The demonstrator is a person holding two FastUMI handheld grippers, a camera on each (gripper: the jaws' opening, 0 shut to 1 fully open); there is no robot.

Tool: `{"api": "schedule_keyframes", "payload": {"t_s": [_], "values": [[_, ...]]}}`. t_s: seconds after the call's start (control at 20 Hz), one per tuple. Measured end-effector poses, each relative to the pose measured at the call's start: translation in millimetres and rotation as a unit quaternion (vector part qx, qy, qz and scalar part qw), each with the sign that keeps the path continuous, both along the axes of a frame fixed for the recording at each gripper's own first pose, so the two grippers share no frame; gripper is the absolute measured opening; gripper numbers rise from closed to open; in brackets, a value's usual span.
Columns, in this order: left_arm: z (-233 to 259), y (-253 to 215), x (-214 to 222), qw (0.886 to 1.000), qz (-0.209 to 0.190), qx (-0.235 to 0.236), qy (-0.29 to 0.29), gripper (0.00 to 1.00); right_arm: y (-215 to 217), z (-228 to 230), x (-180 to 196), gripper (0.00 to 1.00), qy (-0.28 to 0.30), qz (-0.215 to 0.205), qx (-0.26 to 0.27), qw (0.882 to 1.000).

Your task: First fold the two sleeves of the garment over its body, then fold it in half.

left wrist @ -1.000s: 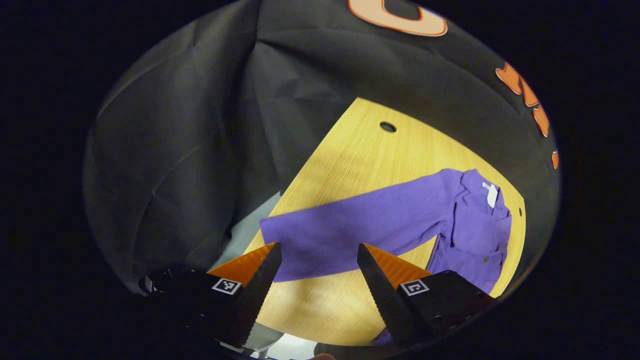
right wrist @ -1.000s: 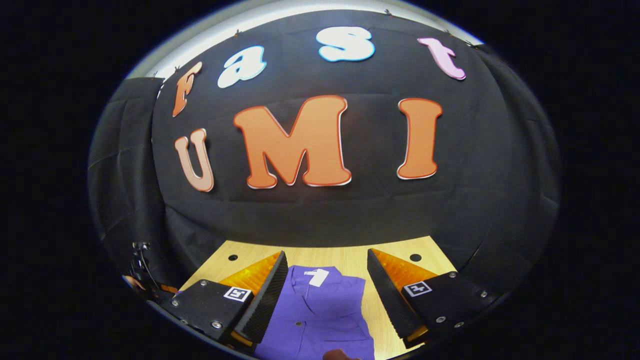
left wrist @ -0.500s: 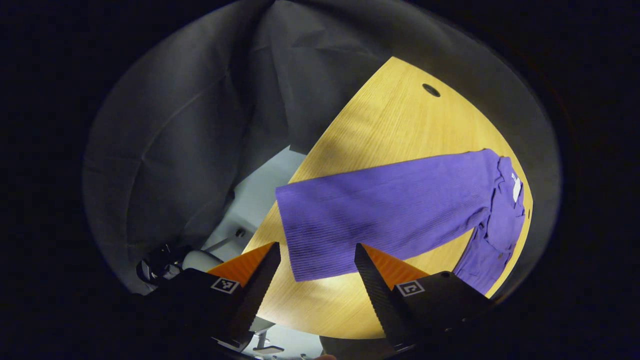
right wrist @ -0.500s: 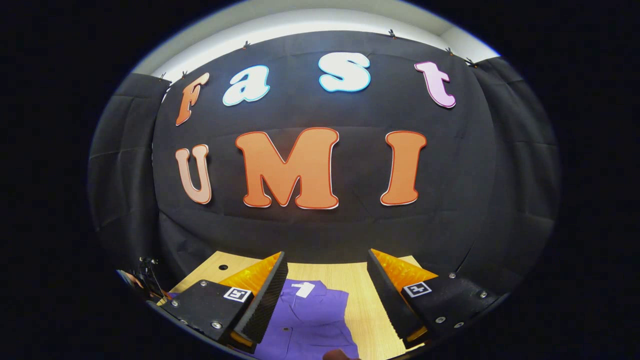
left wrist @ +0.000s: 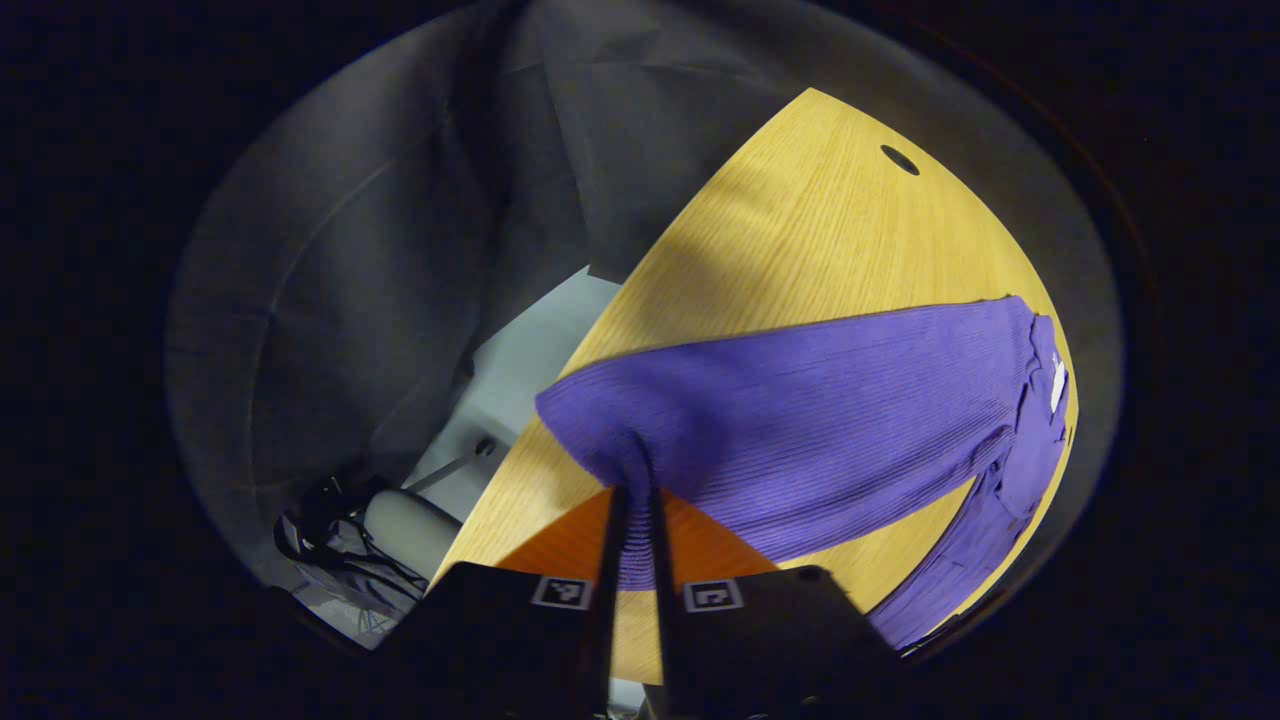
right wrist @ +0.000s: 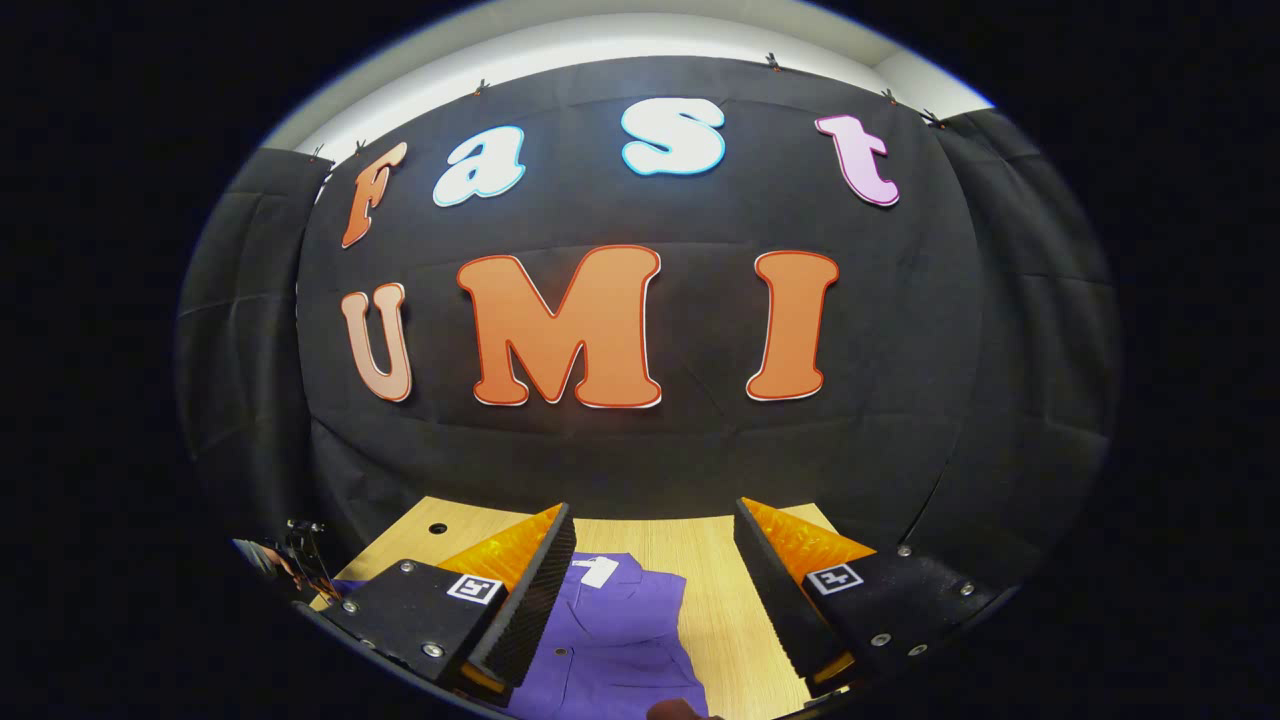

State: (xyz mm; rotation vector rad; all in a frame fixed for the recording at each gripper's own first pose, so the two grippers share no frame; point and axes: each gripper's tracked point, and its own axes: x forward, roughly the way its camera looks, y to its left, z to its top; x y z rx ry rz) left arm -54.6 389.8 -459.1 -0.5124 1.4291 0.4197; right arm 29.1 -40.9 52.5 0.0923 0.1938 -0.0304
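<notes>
— Evidently soft, limp purple ribbed cardigan (left wrist: 840, 400), spread flat on wooden table (left wrist: 800, 250); sleeve (left wrist: 700, 420) cuff pinched in closed left gripper (left wrist: 632, 500)

— And right gripper (right wrist: 650, 560)?

— Wide open, empty, poised above collar (right wrist: 615, 580); best gripped by cuffs

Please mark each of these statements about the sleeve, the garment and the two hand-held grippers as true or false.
1. The left hand-held gripper is closed on the cuff end of the purple sleeve. True.
2. The right hand-held gripper is clamped on the collar. False: its fingers stand wide apart above the garment, holding nothing.
3. The sleeve is already folded over the body. False: it lies stretched out sideways across the table.
4. A white tag shows at the collar. True.
5. The garment is green. False: it is purple.
</notes>
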Motion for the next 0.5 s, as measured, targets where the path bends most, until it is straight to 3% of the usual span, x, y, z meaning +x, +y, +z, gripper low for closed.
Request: {"api": "schedule_keyframes", "payload": {"t_s": [0.05,0.1,0.15,0.4,0.5], "values": [[6,-5,3,1.0,-0.003,-0.01,-0.009,0.13,-3,-1,0,0.94,0.0,0.0,0.001,1.0],[10,-7,7,1.0,-0.01,0.0,-0.012,0.14,-9,-3,-1,0.95,0.002,-0.004,0.001,1.0],[24,-7,15,0.999,-0.026,0.007,-0.028,0.07,-14,-2,-2,0.94,0.0,-0.007,0.001,1.0],[86,-38,58,0.991,-0.094,0.036,-0.086,0.07,-29,-7,-5,0.94,-0.003,-0.007,0.001,1.0],[120,-77,86,0.983,-0.129,0.03,-0.124,0.07,-33,-11,-11,0.95,-0.004,0.0,0.007,1.0]]}}
